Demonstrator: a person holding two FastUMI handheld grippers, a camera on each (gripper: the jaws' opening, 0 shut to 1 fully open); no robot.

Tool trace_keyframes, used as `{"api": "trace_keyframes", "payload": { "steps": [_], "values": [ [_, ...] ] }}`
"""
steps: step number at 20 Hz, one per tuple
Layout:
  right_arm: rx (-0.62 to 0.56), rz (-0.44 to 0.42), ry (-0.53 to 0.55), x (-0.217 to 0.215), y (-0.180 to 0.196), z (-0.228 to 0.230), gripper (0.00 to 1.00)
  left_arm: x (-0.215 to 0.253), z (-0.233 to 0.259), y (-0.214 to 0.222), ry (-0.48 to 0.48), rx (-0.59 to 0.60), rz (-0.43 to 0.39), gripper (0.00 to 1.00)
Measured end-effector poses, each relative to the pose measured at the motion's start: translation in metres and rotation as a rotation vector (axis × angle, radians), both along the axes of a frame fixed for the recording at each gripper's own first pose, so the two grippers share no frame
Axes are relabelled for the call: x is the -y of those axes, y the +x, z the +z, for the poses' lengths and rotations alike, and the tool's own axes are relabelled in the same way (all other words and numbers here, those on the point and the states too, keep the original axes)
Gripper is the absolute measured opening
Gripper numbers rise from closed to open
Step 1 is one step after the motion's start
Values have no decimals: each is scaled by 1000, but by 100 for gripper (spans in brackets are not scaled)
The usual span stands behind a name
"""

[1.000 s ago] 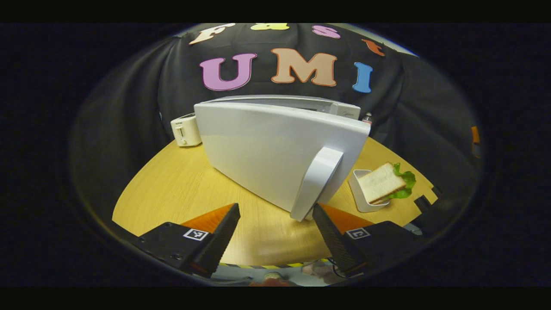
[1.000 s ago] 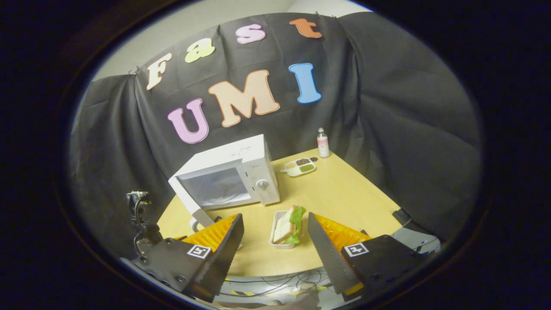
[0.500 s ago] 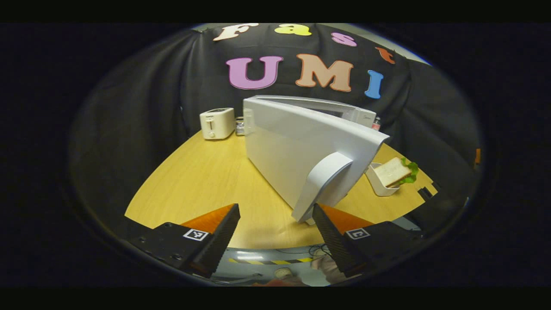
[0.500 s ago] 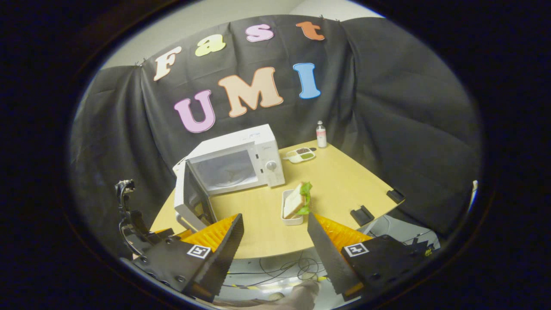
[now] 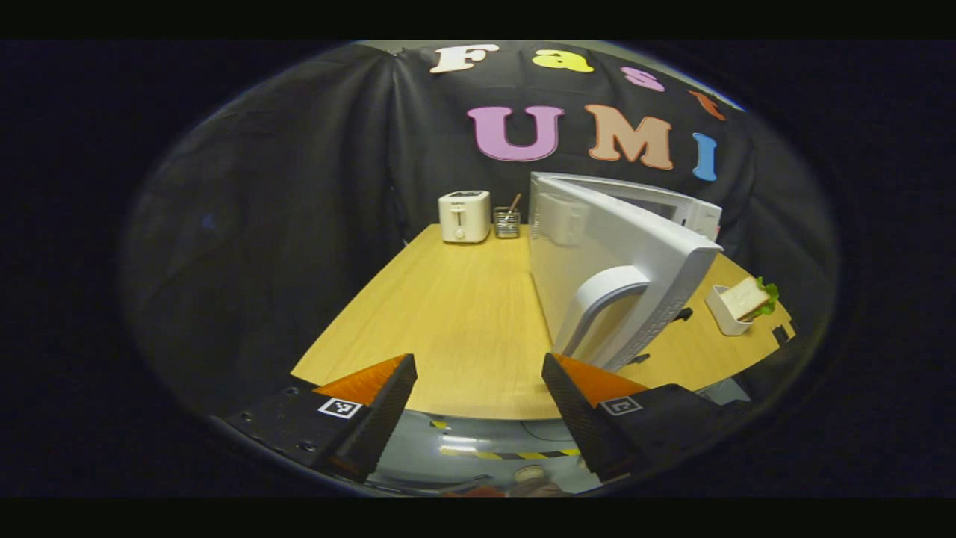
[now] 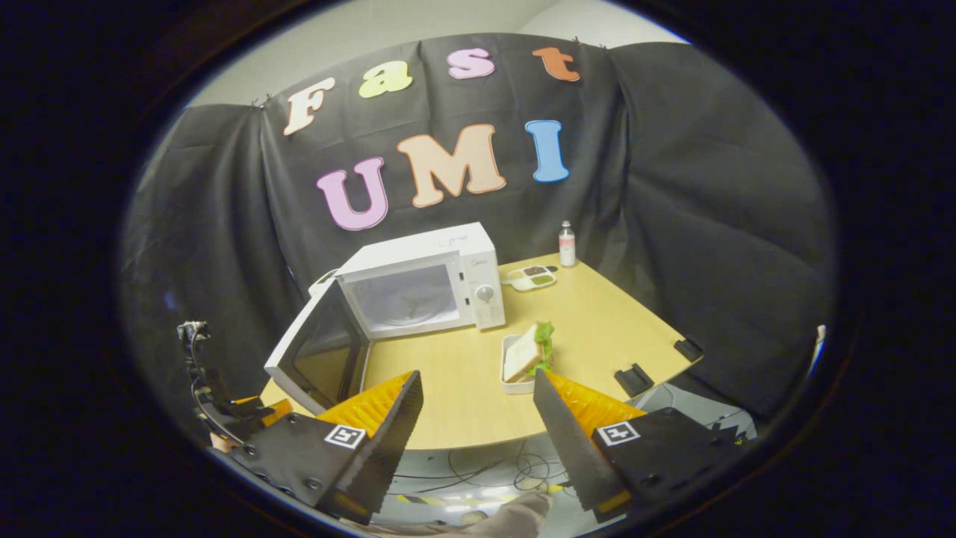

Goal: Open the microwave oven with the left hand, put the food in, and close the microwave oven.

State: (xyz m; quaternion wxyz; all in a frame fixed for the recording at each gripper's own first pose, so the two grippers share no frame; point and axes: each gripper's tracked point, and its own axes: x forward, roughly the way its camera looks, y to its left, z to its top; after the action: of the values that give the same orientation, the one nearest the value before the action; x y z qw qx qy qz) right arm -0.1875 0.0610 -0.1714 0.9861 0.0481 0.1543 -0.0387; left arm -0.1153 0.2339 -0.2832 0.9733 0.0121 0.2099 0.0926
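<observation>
Swinging wider than a second ago, the microwave door (image 6: 317,357) now stands open, both grippers' jaws apart and empty, so the sandwich (image 6: 529,351) can go in next.

Microwave (image 6: 426,284) is sitting at the table's (image 6: 597,329) back edge, toward the back-left corner in the right gripper view. Its door (image 6: 317,359) is standing swung out toward the front-left edge, cavity facing the table's middle. Tray (image 6: 517,368) with sandwich (image 6: 526,351) in it is lying in front of the microwave, near the front edge. Dish (image 6: 532,279) is sitting just right of the microwave at the back edge, bottle (image 6: 567,245) behind it at the back corner. In the left gripper view, toaster (image 5: 464,217) and holder (image 5: 507,222) are standing side by side at the far edge, left of the door (image 5: 612,276); tray (image 5: 726,310) is lying right of the door.
</observation>
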Motion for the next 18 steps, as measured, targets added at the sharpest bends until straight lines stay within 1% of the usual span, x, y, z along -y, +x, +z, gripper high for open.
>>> {"api": "trace_keyframes", "payload": {
  "steps": [3, 5, 6, 9, 10, 11, 12, 13, 16, 17, 18],
  "values": [
    [-4, -2, -2, -4, 4, 1, 92, -34, 6, -2, -18, 14, 75, 99],
    [-4, -5, -7, -4, 6, 2, 92, -43, 15, -5, -38, 28, 101, 99],
    [-3, -7, -11, -4, 8, 2, 92, -45, 19, -7, -44, 41, 110, 96],
    [-13, -21, -26, 2, 17, 0, 92, -45, 38, -18, -45, 75, 127, 96],
    [-19, -29, -28, 5, 21, -2, 96, -43, 44, -23, -42, 94, 134, 95],
    [-26, -38, -30, 10, 25, -3, 92, -41, 54, -30, -41, 111, 142, 94],
    [-39, -46, -30, 14, 30, -5, 92, -37, 65, -36, -32, 131, 150, 95],
    [-59, -51, -28, 19, 38, -9, 96, -35, 76, -43, -20, 151, 160, 95],
    [-130, -64, -34, 42, 64, -20, 96, -26, 113, -51, 0, 208, 172, 95],
    [-157, -62, -32, 49, 75, -25, 93, -22, 126, -50, 10, 224, 182, 95],
    [-191, -57, -27, 56, 86, -31, 96, -19, 135, -47, 21, 237, 198, 94]
  ]
}}
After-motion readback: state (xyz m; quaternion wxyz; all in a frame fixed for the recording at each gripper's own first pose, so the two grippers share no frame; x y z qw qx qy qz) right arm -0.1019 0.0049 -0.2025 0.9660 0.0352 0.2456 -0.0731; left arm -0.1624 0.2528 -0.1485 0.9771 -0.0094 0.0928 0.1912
